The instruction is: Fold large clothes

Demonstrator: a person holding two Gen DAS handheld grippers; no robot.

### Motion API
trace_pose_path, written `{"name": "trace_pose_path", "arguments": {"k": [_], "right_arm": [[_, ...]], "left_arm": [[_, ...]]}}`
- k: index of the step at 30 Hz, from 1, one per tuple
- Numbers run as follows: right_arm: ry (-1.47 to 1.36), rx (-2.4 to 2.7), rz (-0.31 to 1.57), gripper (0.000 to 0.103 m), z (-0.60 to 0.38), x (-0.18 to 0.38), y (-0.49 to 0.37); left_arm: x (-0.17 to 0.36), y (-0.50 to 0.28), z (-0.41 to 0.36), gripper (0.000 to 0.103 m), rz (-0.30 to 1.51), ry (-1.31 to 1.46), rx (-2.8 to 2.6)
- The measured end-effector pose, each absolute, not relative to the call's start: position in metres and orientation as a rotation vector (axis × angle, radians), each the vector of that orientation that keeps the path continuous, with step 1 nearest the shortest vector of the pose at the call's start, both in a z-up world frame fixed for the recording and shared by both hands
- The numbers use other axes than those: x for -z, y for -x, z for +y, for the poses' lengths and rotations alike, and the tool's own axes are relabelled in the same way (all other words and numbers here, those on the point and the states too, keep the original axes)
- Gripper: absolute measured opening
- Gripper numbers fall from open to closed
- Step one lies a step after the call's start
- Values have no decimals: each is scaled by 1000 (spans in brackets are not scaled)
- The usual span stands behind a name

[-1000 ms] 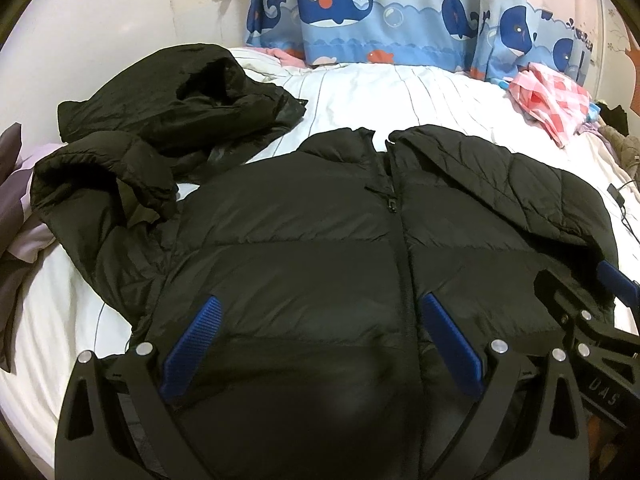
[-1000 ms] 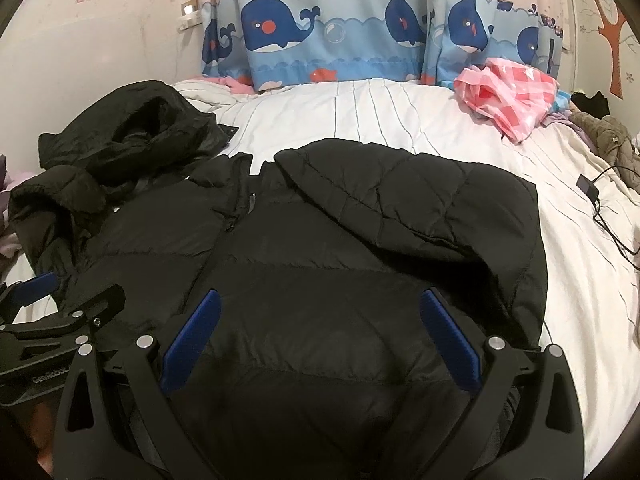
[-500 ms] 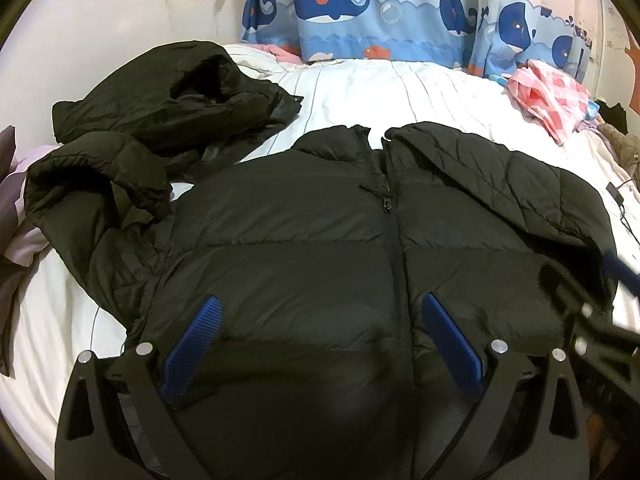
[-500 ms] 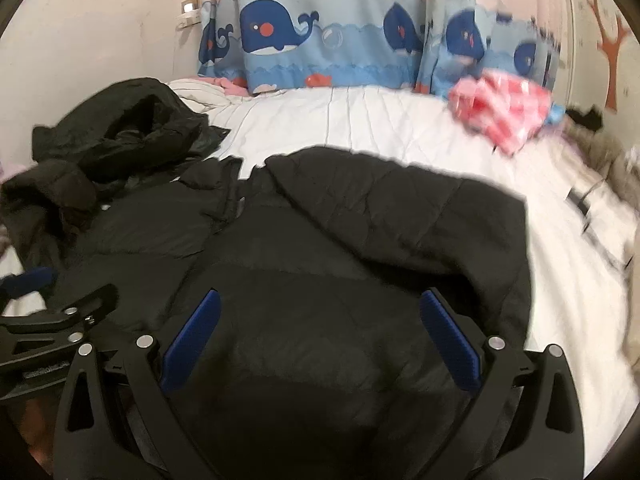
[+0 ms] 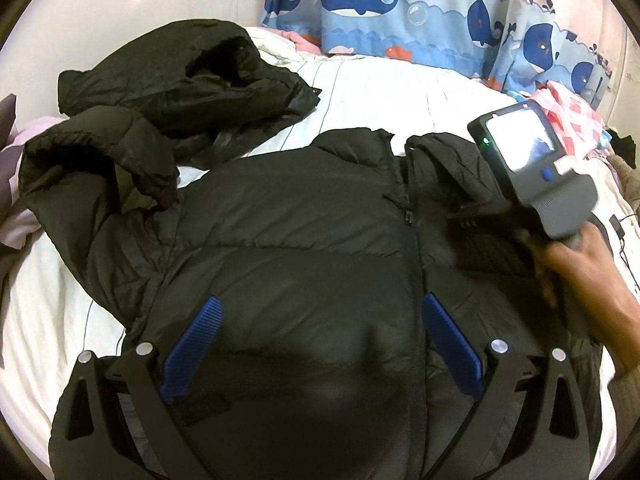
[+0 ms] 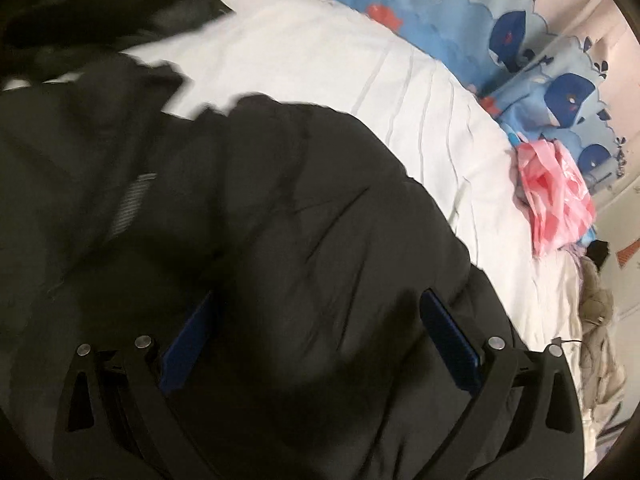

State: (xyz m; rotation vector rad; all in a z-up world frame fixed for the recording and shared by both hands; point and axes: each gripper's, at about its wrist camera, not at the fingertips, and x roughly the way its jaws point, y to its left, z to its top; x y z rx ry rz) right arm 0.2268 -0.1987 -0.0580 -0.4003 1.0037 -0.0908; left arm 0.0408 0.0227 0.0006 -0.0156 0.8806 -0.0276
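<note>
Jacket [image 5: 288,240] spread flat, front up and zipped, on bed [image 5: 380,92] for folding. Left hand-held gripper [image 5: 320,344] hovering over hem, jaws wide, empty. Right hand-held gripper [image 6: 320,344] over folded-in sleeve, likewise wide, gripping nothing.

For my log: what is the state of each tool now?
Left tool: open, holding nothing, above the black jacket.
Right tool: open, holding nothing.

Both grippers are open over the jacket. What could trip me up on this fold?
The second black coat touches the jacket's bunched left sleeve, so pulling that sleeve may drag it along. The right gripper is moving fast and its view is blurred, so a grab may land badly. The puffy fabric may slip from a shallow pinch.
</note>
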Motion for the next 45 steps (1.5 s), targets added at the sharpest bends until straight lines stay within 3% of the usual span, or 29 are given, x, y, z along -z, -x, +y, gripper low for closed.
{"name": "trace_pose_path", "arguments": {"k": [2, 4, 9, 13, 16, 18, 19, 20, 21, 23, 24, 25, 28, 30, 38, 39, 40, 42, 45], "right_arm": [[211, 100, 997, 63, -231, 49, -232], [41, 96, 969, 20, -264, 36, -225], [-344, 120, 784, 10, -379, -16, -164], [-615, 198, 584, 10, -484, -47, -73], [-787, 328, 487, 10, -560, -37, 15], [-871, 437, 514, 16, -608, -10, 64], [-900, 461, 547, 28, -624, 2, 77], [-932, 486, 579, 32, -636, 17, 92], [-950, 433, 581, 25, -645, 26, 104], [-852, 378, 611, 24, -637, 21, 108], [-817, 375, 622, 31, -634, 16, 107], [-805, 359, 633, 47, -631, 14, 102], [-852, 303, 628, 80, -626, 9, 77], [-989, 257, 600, 87, -628, 15, 68], [-1220, 254, 556, 90, -656, 34, 38], [-1219, 261, 558, 73, -662, 36, 33], [-1200, 273, 572, 39, -670, 34, 24], [-1123, 269, 550, 9, -677, 9, 7], [-922, 257, 382, 5, -677, -60, 15]], "left_arm": [[0, -41, 24, 96, 886, 22, 34], [0, -40, 23, 96, 890, 29, 44], [-3, -37, 23, 96, 885, 38, 56], [-5, -35, 25, 96, 875, 47, 48], [-1, -37, 25, 96, 891, 59, 47], [3, -39, 24, 96, 907, 64, 51], [6, -40, 23, 96, 915, 64, 53], [7, -40, 21, 96, 920, 62, 55], [10, -40, 19, 96, 926, 55, 58], [13, -40, 14, 96, 931, 39, 61], [14, -40, 12, 96, 932, 28, 61], [15, -40, 10, 96, 933, 20, 63], [18, -41, 5, 96, 936, 6, 72], [19, -41, 3, 96, 938, -3, 74], [17, -41, 5, 96, 928, -2, 79], [16, -40, 4, 96, 923, -7, 77], [15, -40, 4, 96, 920, -10, 74], [14, -40, 4, 96, 914, -16, 69], [13, -39, 3, 96, 902, -30, 56]]}}
